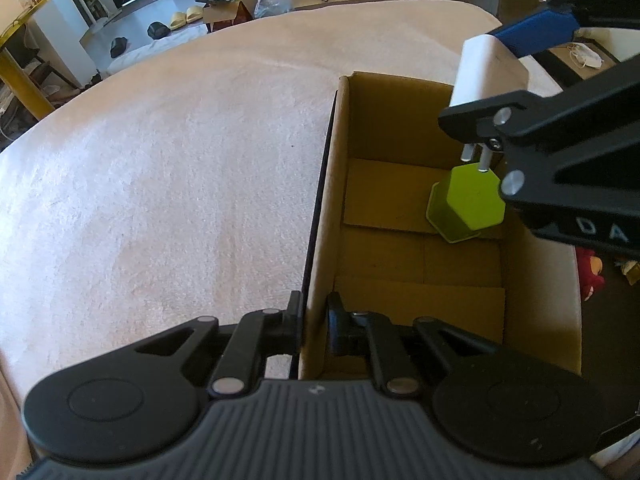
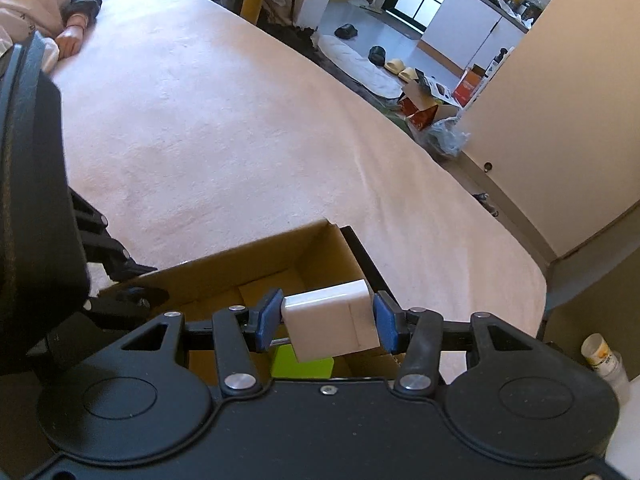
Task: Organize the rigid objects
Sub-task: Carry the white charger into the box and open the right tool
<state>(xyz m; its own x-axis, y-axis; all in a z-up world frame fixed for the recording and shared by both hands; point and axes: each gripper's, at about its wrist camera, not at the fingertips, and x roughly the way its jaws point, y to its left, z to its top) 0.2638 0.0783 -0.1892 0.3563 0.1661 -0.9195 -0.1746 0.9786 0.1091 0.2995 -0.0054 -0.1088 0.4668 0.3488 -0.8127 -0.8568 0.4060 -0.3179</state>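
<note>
An open cardboard box point(image 1: 332, 184) stands on a pale pink blanket point(image 1: 160, 160). My left gripper point(image 1: 314, 326) is shut on the box's near left wall, one finger on each side. My right gripper point(image 2: 328, 322) is shut on a white plug charger point(image 2: 332, 320) between its blue pads and holds it above the box point(image 2: 256, 264). In the left wrist view the charger point(image 1: 488, 72) hangs prongs down over the box's far right part. A lime green hexagonal block point(image 1: 464, 206) lies on the box floor right under the prongs; it also shows in the right wrist view point(image 2: 302, 364).
The blanket point(image 2: 240, 120) covers a wide surface around the box. A person's hand point(image 2: 70, 38) rests at its far left edge. Beyond the edge are floor clutter, slippers point(image 2: 400, 70) and a beige panel point(image 2: 560, 120). A white bottle point(image 2: 604, 360) stands at the right.
</note>
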